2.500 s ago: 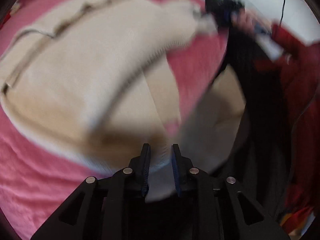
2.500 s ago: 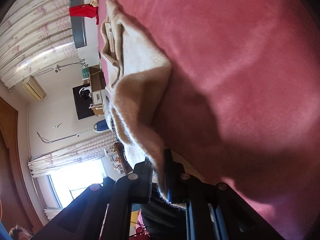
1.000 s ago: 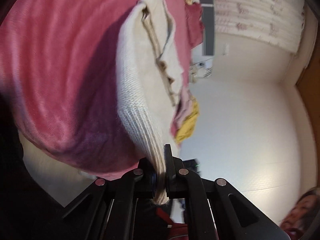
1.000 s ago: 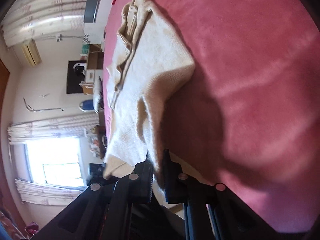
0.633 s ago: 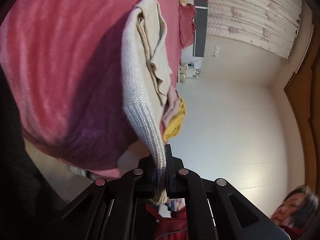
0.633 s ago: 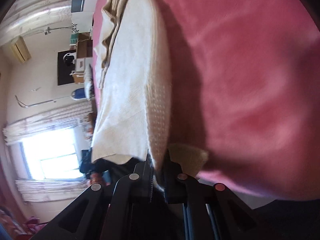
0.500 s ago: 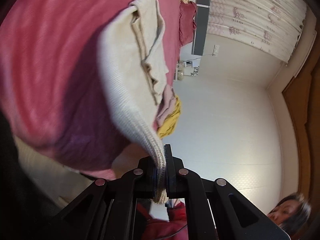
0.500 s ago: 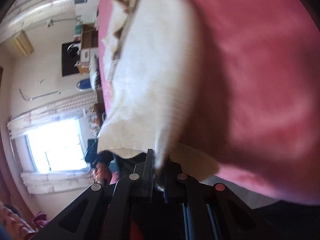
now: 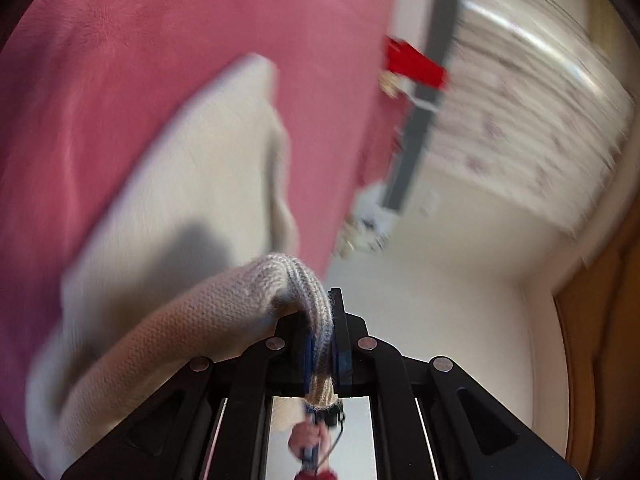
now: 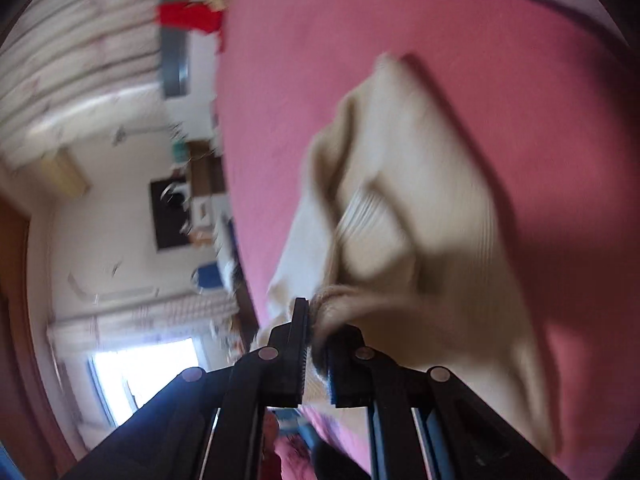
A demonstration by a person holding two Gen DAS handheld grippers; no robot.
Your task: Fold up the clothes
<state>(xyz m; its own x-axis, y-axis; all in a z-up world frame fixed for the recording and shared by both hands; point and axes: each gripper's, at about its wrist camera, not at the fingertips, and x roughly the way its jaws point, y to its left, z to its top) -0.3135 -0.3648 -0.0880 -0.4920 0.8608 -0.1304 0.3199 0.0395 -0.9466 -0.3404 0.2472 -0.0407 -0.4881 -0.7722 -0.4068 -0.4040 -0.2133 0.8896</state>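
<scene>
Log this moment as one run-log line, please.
fold clothes | left hand-held gripper: shut on cream sweater | right hand-held gripper: shut on cream sweater | surface: pink blanket

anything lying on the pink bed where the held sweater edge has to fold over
Nothing visible does. Both tongs, left and right, are clamped on the cream sweater, and only the rest of that sweater lies ahead on the pink bedspread. The frames are blurred, so small items could be missed.
</scene>
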